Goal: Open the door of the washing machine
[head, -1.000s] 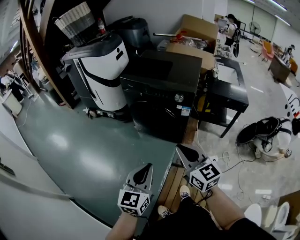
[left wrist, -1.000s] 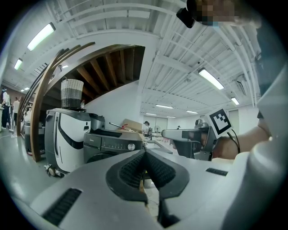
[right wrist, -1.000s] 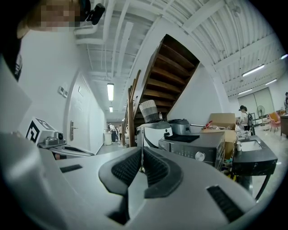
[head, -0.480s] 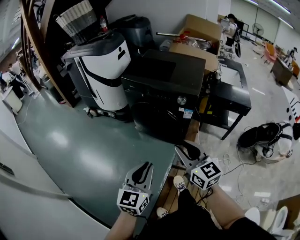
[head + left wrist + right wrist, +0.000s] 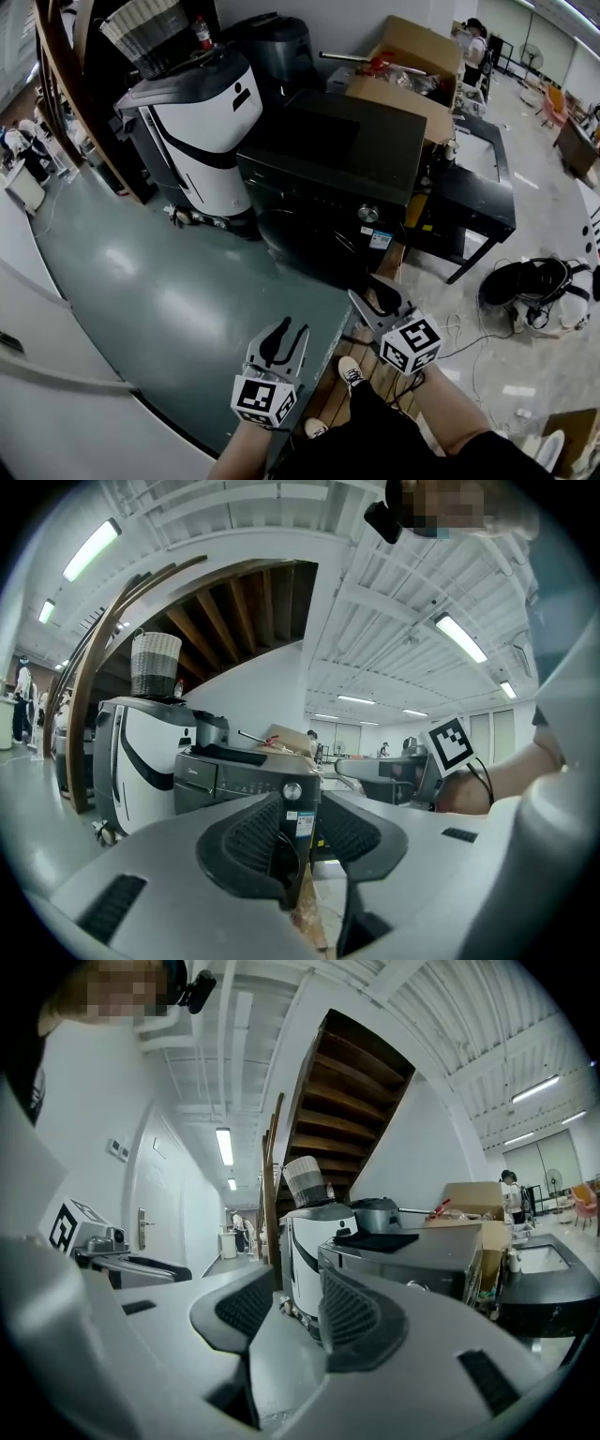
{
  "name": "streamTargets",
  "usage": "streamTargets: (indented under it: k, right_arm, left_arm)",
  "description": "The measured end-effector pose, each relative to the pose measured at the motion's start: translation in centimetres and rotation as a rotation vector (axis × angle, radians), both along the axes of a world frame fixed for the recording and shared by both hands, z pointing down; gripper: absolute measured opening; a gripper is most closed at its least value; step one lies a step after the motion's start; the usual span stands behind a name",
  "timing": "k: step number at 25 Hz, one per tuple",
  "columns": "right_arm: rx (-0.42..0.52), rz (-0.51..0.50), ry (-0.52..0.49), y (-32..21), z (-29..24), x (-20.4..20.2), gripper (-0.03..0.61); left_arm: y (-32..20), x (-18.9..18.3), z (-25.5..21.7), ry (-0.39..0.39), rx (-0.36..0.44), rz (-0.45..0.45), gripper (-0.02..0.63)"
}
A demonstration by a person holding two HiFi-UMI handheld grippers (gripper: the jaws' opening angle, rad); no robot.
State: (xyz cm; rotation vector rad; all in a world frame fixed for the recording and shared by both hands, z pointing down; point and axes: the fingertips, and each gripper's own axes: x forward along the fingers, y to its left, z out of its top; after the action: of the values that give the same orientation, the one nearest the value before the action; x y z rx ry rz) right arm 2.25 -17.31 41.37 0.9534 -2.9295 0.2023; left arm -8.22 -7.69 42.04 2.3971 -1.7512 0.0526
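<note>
The left gripper [image 5: 290, 331] and right gripper [image 5: 380, 292] have just been opening, jaws apart and empty, short of the black washing machine [image 5: 328, 169] at the green floor's far edge. Its round door [image 5: 309, 239] looks rigid and latched, so I would grip its rim.

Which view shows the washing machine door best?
Head view: the door faces the camera and looks shut. Left gripper view shows mostly the control panel; right gripper view catches only the machine's top corner.

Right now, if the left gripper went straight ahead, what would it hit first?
Probably the washing machine, near its knob; the way there looks free. The left gripper has just been opening its jaws, nothing between them.
</note>
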Motion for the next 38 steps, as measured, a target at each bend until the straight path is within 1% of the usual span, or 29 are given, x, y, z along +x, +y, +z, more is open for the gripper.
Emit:
streamTargets:
  k: [10,18,23,31,38]
  right_arm:
    - [-0.035,-0.04,0.081,-10.7,7.1,-0.1,0.169]
    - [-0.111,-0.047,0.121,-16.9,13.2,-0.2,0.17]
    - [-0.151,-0.065,0.156,-19.9,17.3,-0.2,0.17]
    - [-0.201,-0.117,0.258,-22.9,24.9,-0.5,0.17]
    - [-0.246,-0.14,0.307,-25.4,29.6,-0.9,0.17]
  left_arm:
    - [-10.5,0.2,3.8,-0.008,-0.049,-0.018,0.147]
    - [-17.8,0.6,7.8,-0.016,-0.107,-0.012,0.149]
    - [-21.9,0.9,10.4,-0.009,-0.142,-0.015,0.15]
    - [-26.6,2.0,15.8,0.002,-0.209,-0.01,0.152]
    - [-30.8,1.7,20.3,0.018,-0.273,-0.043,0.166]
